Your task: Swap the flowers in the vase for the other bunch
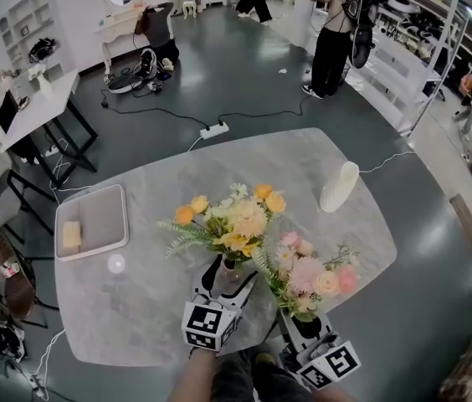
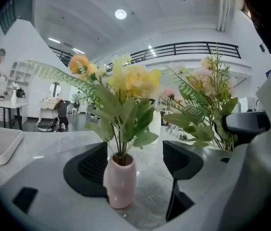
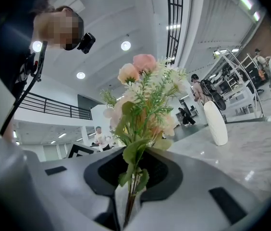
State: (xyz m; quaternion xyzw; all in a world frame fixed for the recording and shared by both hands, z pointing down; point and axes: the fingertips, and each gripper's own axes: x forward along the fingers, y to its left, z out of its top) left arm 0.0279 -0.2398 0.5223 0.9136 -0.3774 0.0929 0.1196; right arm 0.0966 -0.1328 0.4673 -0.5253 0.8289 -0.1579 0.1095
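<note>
A small pink vase (image 2: 120, 182) stands on the grey marble table (image 1: 152, 308) with the yellow and orange bunch (image 1: 232, 220) in it. My left gripper (image 1: 230, 276) is open, one finger on each side of the vase (image 1: 228, 265). There is a clear gap to the right finger (image 2: 181, 160). In the left gripper view the yellow flowers (image 2: 126, 81) rise straight above the vase. My right gripper (image 1: 305, 318) is shut on the stems of the pink bunch (image 1: 311, 276), held upright just right of the vase. The right gripper view shows those stems (image 3: 131, 191) pinched between its jaws, the pink blooms (image 3: 140, 66) above.
A tall white vase (image 1: 338, 186) stands at the table's far right. A white tray (image 1: 123, 216) with a yellow sponge (image 1: 71, 234) lies at the left, a small round white object (image 1: 116, 264) beside it. People and furniture stand on the floor beyond.
</note>
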